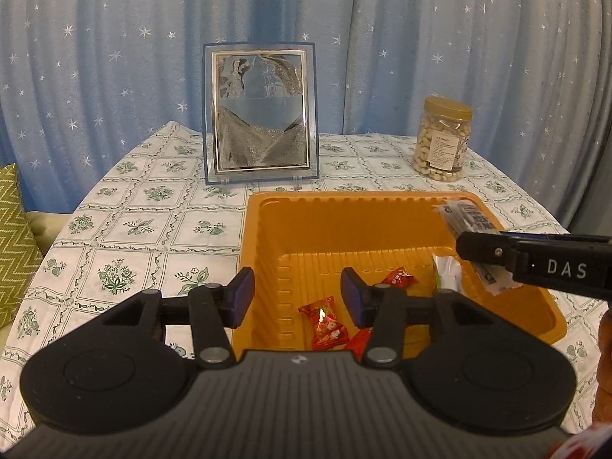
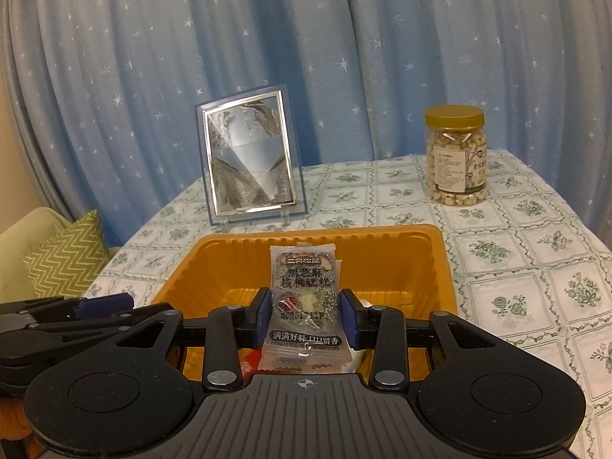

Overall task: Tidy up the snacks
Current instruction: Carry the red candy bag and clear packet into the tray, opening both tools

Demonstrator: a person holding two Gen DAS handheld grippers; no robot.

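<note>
An orange plastic tray [image 1: 344,197] [image 2: 237,239] sits on the flowered tablecloth. Two red candies [image 1: 325,323] [image 1: 399,277] and a white-and-green packet [image 1: 445,271] lie on its floor. My left gripper [image 1: 298,296] [image 2: 107,302] stands open over the tray's near left wall, with nothing pinched between its blue pads. My right gripper [image 2: 306,315] [image 1: 470,241] is shut on a dark snack packet [image 2: 302,279] [image 1: 464,218] with printed characters. It holds the packet upright above the tray's right side.
A framed sand picture [image 1: 260,114] [image 2: 248,157] stands behind the tray. A gold-lidded jar of nuts [image 1: 443,141] [image 2: 457,160] is at the back right. A green zigzag cushion [image 1: 15,237] [image 2: 69,256] lies off the table's left edge, and a starred blue curtain hangs behind.
</note>
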